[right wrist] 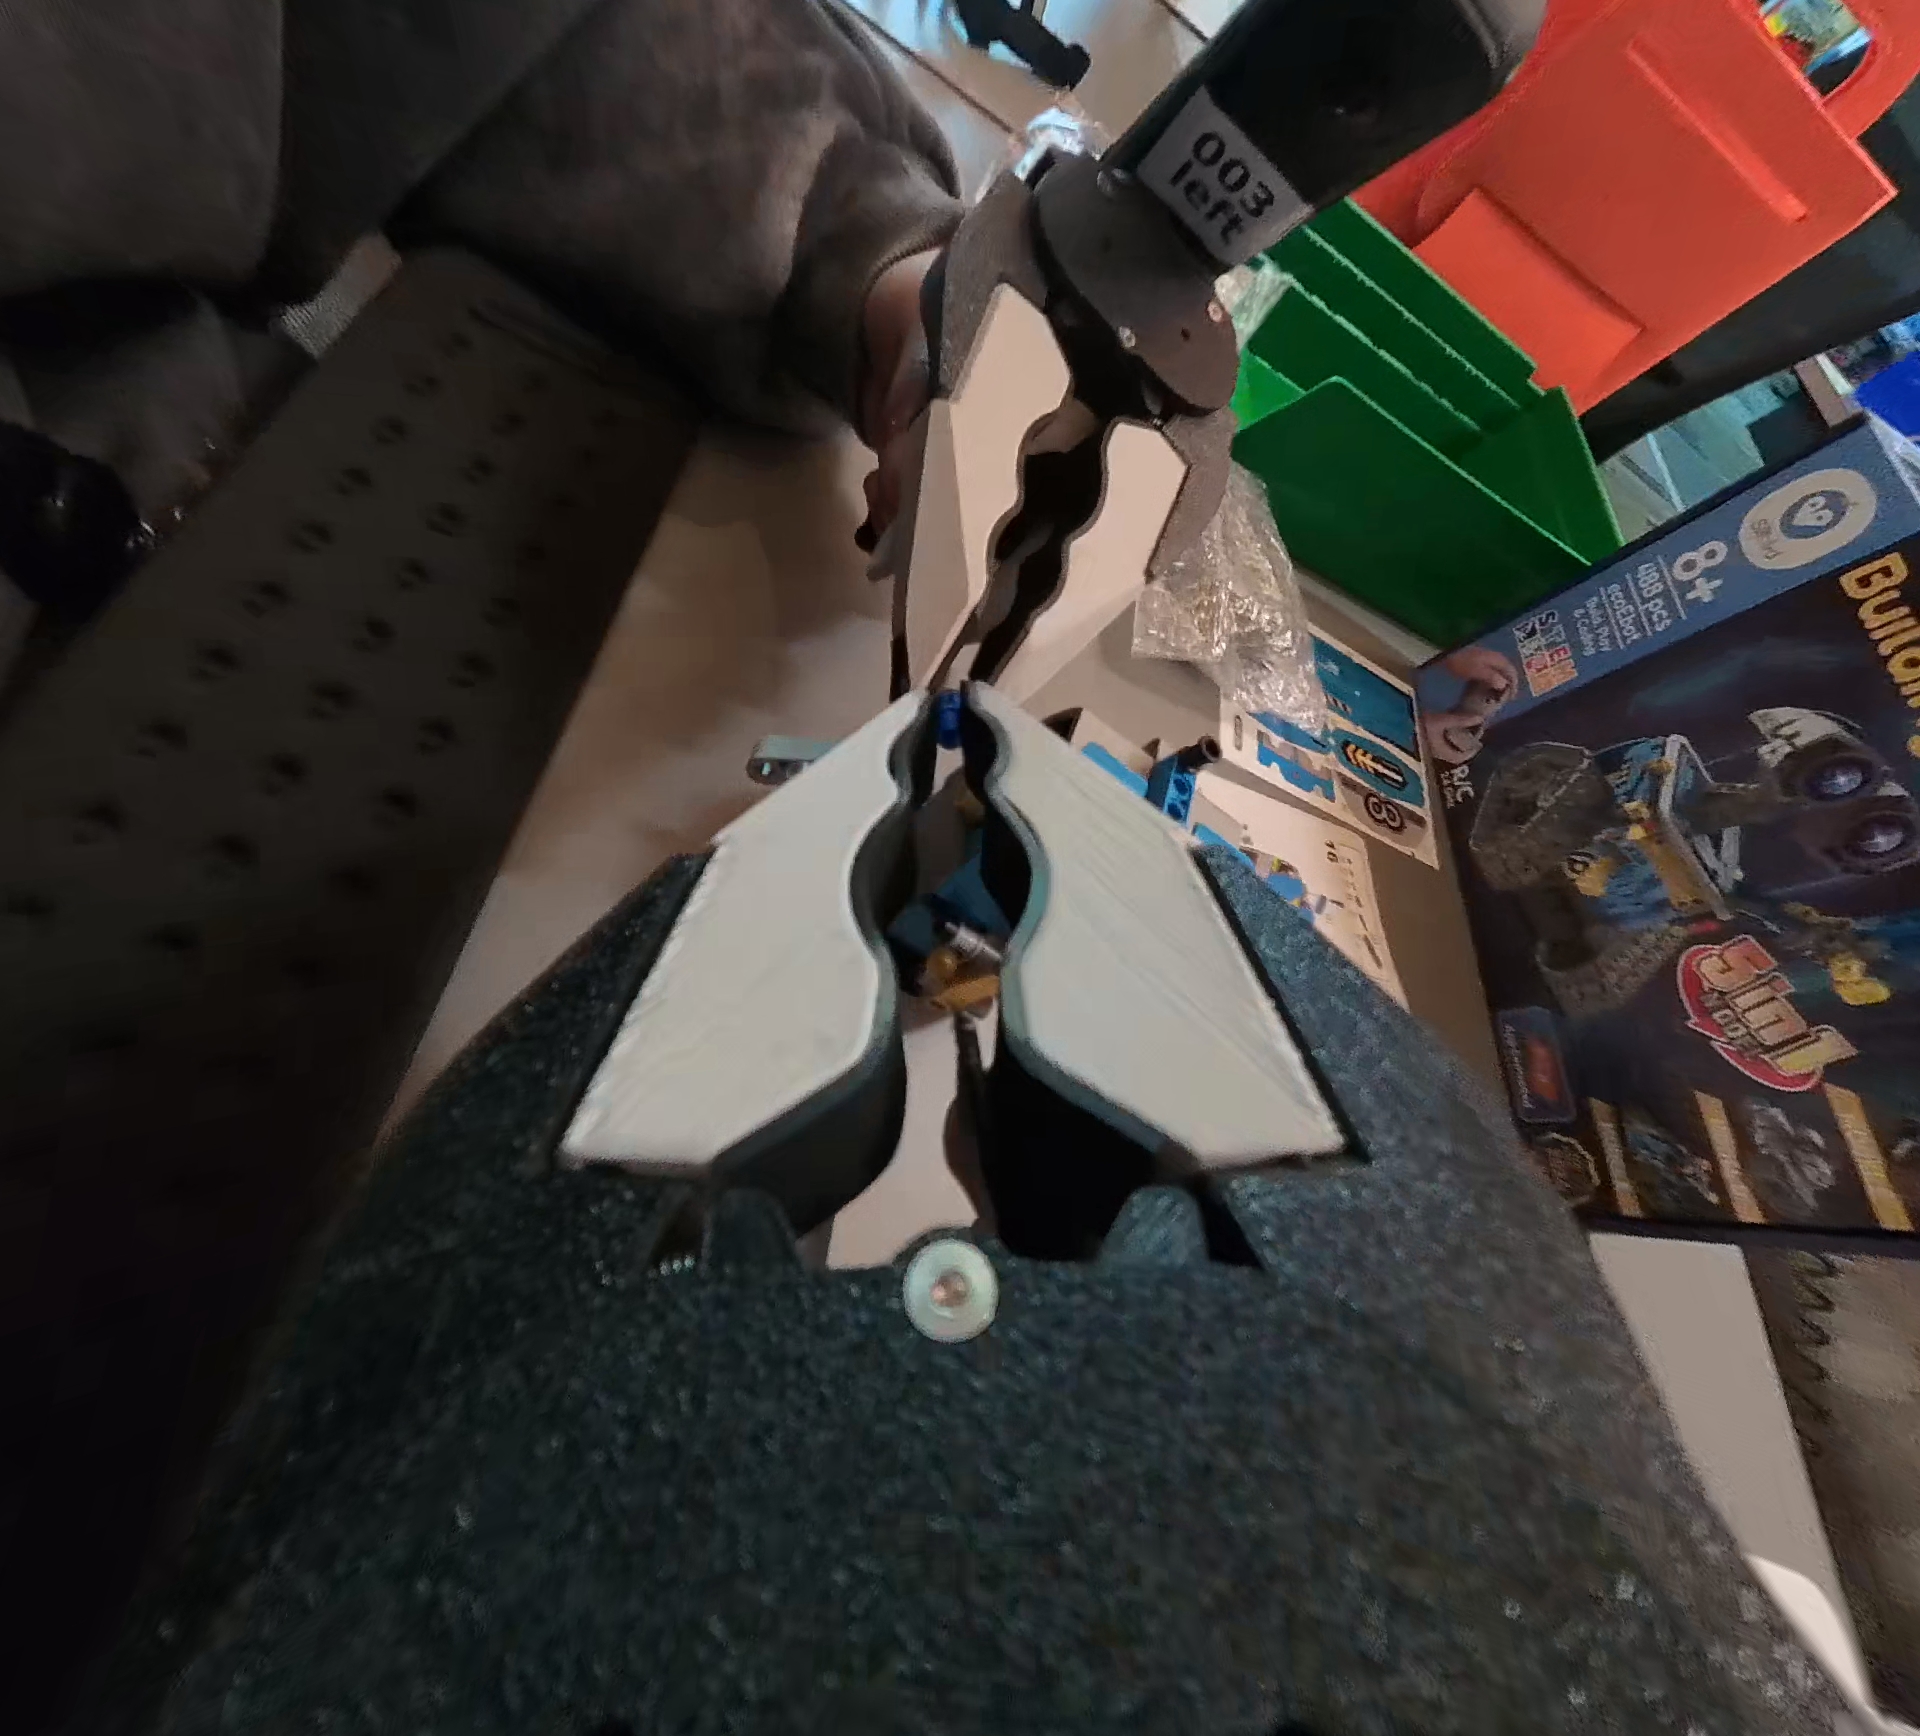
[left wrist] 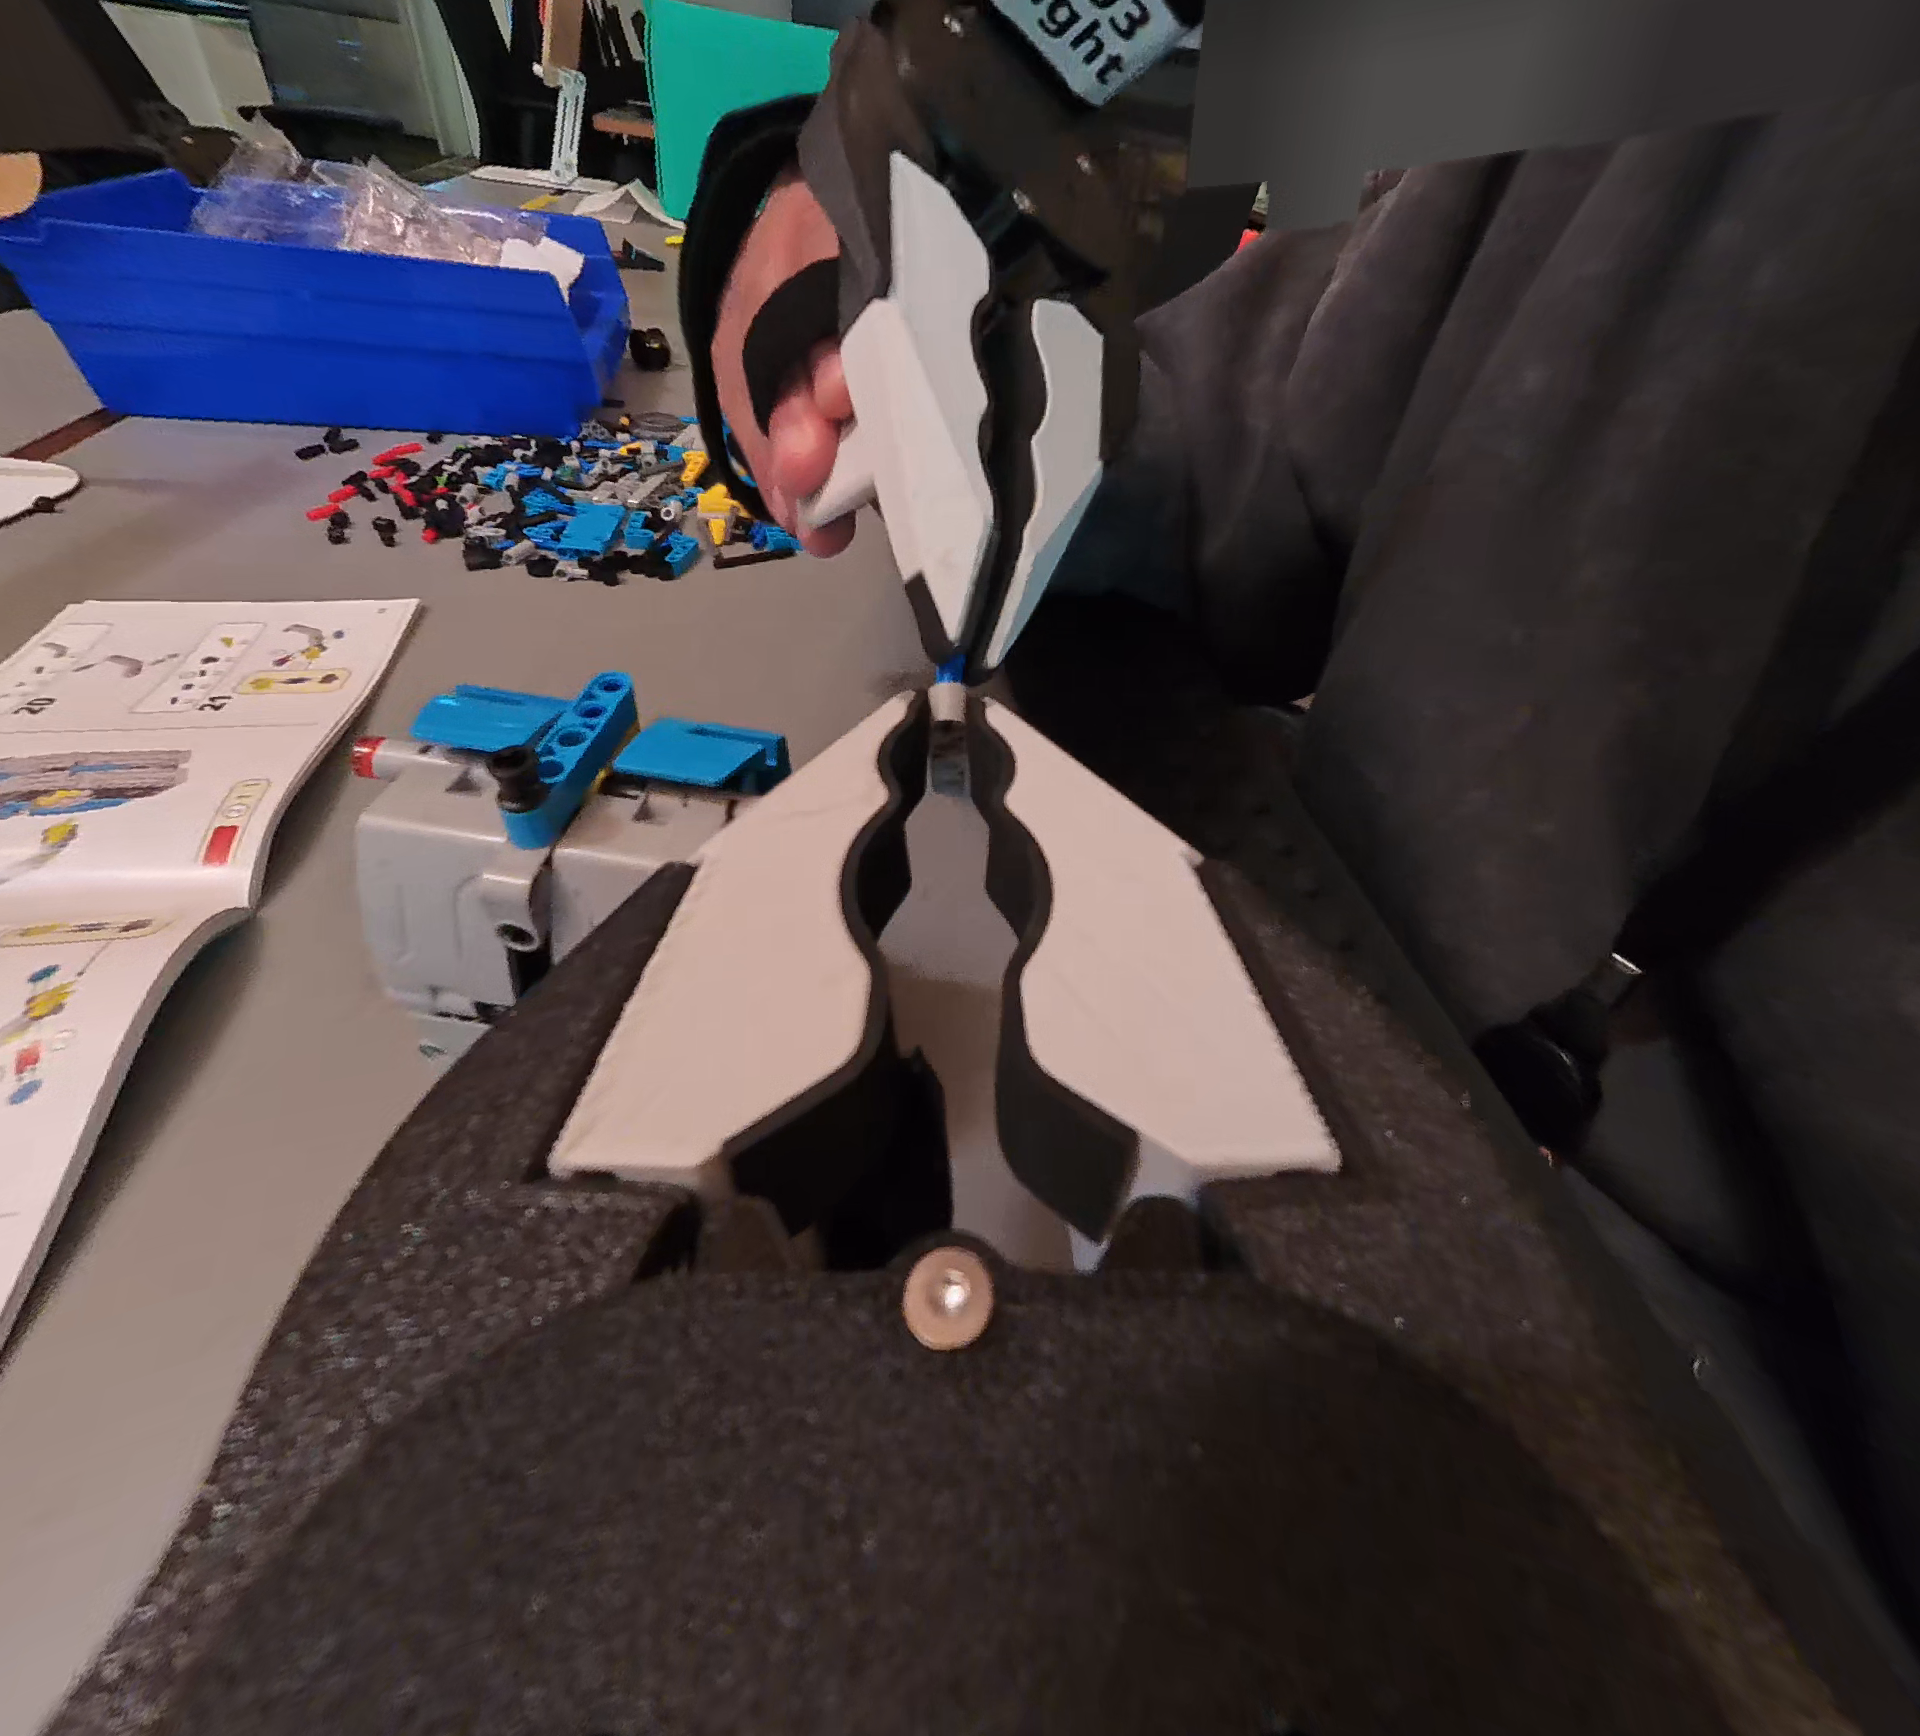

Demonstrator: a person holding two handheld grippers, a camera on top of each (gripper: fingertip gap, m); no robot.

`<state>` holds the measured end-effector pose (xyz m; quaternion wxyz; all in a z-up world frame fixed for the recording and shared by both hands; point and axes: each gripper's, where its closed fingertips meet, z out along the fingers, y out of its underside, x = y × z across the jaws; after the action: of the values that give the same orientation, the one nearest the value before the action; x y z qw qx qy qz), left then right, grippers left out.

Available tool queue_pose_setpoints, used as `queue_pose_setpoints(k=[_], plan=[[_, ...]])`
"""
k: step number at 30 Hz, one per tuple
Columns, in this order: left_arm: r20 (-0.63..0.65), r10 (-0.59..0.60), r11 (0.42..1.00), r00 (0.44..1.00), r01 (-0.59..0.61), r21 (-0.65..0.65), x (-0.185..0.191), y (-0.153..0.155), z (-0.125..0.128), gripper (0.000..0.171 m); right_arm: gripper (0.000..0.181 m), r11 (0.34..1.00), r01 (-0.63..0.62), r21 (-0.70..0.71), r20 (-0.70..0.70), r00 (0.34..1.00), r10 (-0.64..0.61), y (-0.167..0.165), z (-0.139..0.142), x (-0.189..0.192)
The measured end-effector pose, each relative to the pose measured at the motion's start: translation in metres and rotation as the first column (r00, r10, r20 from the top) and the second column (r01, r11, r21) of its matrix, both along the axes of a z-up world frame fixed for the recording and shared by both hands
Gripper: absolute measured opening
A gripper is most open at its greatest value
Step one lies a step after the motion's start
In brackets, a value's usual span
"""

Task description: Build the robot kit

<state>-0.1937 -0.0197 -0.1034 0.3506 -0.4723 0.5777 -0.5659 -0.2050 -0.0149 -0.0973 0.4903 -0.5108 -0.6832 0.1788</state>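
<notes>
The left gripper pinches a small grey piece at its fingertips, and the right gripper meets it tip to tip, its jaws clamped on a small blue pin. They hang above the grey table (strewn with loose bricks), beside a half-built grey-and-blue model and an open instruction booklet.
</notes>
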Motion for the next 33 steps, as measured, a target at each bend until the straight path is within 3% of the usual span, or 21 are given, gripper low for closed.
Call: queue_pose_setpoints(k=[14,20,24,29,33], plan=[[0.007,0.002,1.0,1.0,-0.002,-0.008,-0.0016,0.0023,0.0001,0.006,0.008,1.0,0.017,-0.019,-0.05,0.999,-0.018,0.005,-0.0006,-0.0016],[0.009,0.018,1.0,1.0,-0.018,0.014,-0.0018,0.0046,-0.0002,0.006,0.022,0.986,0.053,-0.16,-0.07,0.995,-0.065,0.0059,-0.0004,0.0047],[0.01,0.023,1.0,1.0,-0.023,0.016,-0.0013,0.0052,-0.0005,0.006,0.004,0.985,0.051,-0.165,-0.088,0.994,-0.066,0.0055,0.0015,0.0051],[0.004,0.024,1.0,1.0,-0.024,0.013,-0.0016,0.0061,-0.0016,0.006,0.003,0.989,0.066,-0.136,-0.065,0.995,-0.076,0.007,-0.0012,0.0048],[0.014,0.018,1.0,1.0,-0.017,-0.014,-0.0005,0.0047,-0.0014,0.006,0.003,0.978,0.056,-0.202,-0.067,0.995,-0.071,0.0052,-0.004,0.0057]])
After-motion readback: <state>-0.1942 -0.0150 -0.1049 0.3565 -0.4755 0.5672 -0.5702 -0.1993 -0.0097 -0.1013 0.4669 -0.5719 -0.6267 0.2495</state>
